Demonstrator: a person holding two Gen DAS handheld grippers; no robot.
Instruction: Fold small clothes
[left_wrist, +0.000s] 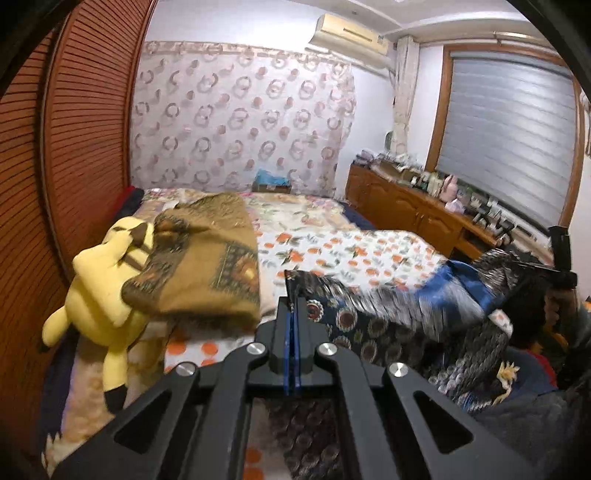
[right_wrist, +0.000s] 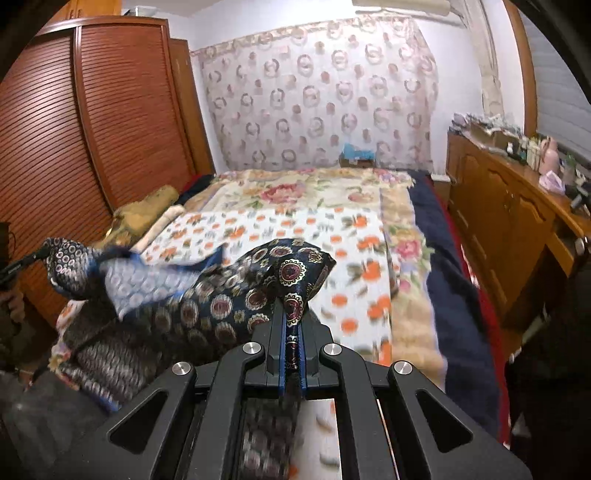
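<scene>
A dark navy patterned garment (left_wrist: 373, 321) with round medallion prints and a blue lining hangs in the air above the bed, stretched between both grippers. My left gripper (left_wrist: 293, 295) is shut on one corner of it. My right gripper (right_wrist: 293, 314) is shut on another corner, with the garment (right_wrist: 221, 291) bunched to its left. The right gripper also shows at the far right of the left wrist view (left_wrist: 557, 273), and the left gripper at the far left of the right wrist view (right_wrist: 22, 264). The cloth is motion-blurred.
The bed (right_wrist: 332, 236) carries an orange-flowered sheet. A folded brown patterned cloth (left_wrist: 207, 266) and a yellow plush toy (left_wrist: 107, 288) lie at its left edge beside the louvred wooden wardrobe (right_wrist: 92, 122). A cluttered wooden dresser (right_wrist: 509, 206) runs along the right.
</scene>
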